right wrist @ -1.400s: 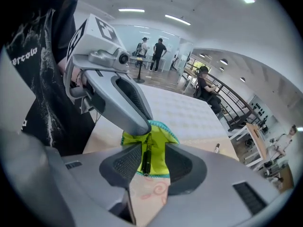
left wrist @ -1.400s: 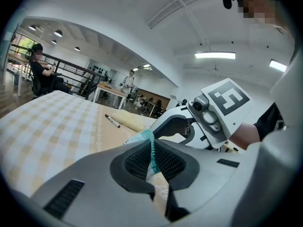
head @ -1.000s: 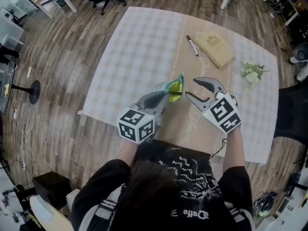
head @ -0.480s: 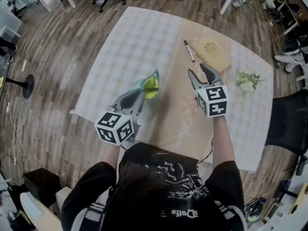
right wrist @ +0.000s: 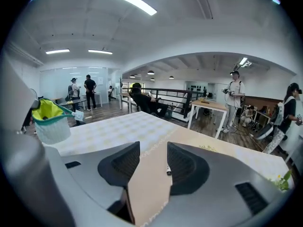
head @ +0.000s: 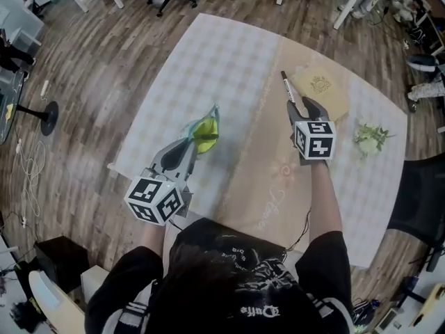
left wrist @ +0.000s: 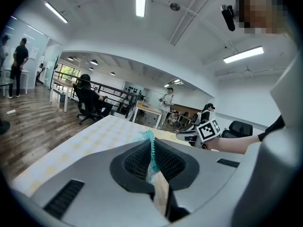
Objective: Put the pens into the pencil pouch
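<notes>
A black-and-white pen (head: 287,87) lies on the table beside a tan notebook (head: 321,92). My right gripper (head: 299,108) hovers just short of the pen's near end, open; its jaws have just been closing a little. In the right gripper view the pen's tip (right wrist: 168,170) shows ahead in the gap between the jaws of the right gripper (right wrist: 154,163), with no pad touching it. My left gripper (head: 192,145) is shut on the pencil pouch (head: 204,129), teal-edged with a yellow-green inside. The left gripper (left wrist: 152,148) pinches the pouch's teal zipper edge (left wrist: 151,143). The pouch (right wrist: 47,116) hangs open-mouthed at left.
A small sprig of white flowers (head: 368,138) lies right of the notebook. The table (head: 229,61) carries a pale checked cloth and a brown centre strip. Office chairs, desks and people stand beyond the table.
My right gripper has swung from beside the pouch toward the pen and rolled upright. My left gripper has carried the pouch leftward, away from the right one.
</notes>
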A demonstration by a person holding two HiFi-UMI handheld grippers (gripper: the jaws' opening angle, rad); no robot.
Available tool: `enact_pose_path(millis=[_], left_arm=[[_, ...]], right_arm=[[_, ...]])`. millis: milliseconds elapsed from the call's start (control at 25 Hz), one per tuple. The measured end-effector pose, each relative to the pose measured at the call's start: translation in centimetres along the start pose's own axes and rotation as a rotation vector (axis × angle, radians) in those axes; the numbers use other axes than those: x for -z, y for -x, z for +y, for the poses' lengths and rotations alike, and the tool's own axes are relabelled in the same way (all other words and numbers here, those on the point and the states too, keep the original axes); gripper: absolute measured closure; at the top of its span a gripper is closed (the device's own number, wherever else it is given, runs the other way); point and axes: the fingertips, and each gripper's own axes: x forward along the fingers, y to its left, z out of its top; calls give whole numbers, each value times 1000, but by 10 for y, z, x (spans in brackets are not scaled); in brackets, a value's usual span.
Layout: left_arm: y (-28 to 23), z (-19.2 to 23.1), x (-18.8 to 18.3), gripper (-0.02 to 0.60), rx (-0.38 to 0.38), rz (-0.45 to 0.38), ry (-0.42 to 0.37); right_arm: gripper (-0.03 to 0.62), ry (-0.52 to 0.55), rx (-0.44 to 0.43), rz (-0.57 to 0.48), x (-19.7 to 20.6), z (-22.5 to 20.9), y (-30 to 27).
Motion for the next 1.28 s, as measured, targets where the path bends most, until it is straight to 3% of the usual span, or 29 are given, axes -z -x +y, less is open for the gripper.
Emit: enact_pose_path(millis=[360,720,1000,1280], left_arm=[[5,36,-2,545,-76,39,1],[11,58,-7,545,-158,40,-4],[6,54,-10,545,-188,43,-23],[7,66,-2,545,-210,73,-2]], right_arm=[[434,-54,12,117,33,-22,-62],[422,-99,13,221,71,-41,-107],[421,-108,4,294,98,-53,-119],[428,-137,-1,298,97,-47,-126]])
